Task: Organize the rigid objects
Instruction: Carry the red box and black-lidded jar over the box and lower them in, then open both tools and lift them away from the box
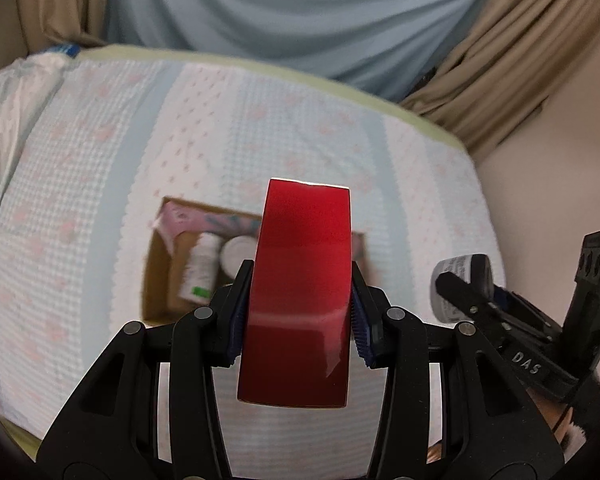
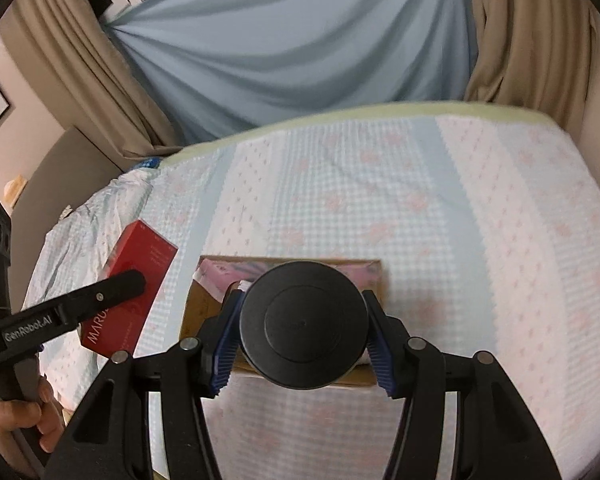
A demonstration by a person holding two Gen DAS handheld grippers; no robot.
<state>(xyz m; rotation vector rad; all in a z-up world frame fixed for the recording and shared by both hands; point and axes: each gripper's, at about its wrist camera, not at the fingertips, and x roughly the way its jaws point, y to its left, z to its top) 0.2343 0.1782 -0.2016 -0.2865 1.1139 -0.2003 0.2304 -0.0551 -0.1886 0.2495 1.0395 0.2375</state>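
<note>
A cardboard box [image 1: 156, 276] sits on the bed [image 1: 80, 184]. Inside it, a bottle [image 1: 200, 268] lies at 9 o'clock of a round jar [image 1: 236, 256]. Curtains [image 1: 300, 12] hang behind the bed at 12 o'clock.

A quilted bed [image 2: 380, 200] sits before blue drape [image 2: 300, 40] and tan curtains [image 2: 532, 40].

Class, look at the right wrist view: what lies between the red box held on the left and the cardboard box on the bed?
Only a bare strip of bedspread separates the red box from the cardboard box in the right wrist view.
</note>
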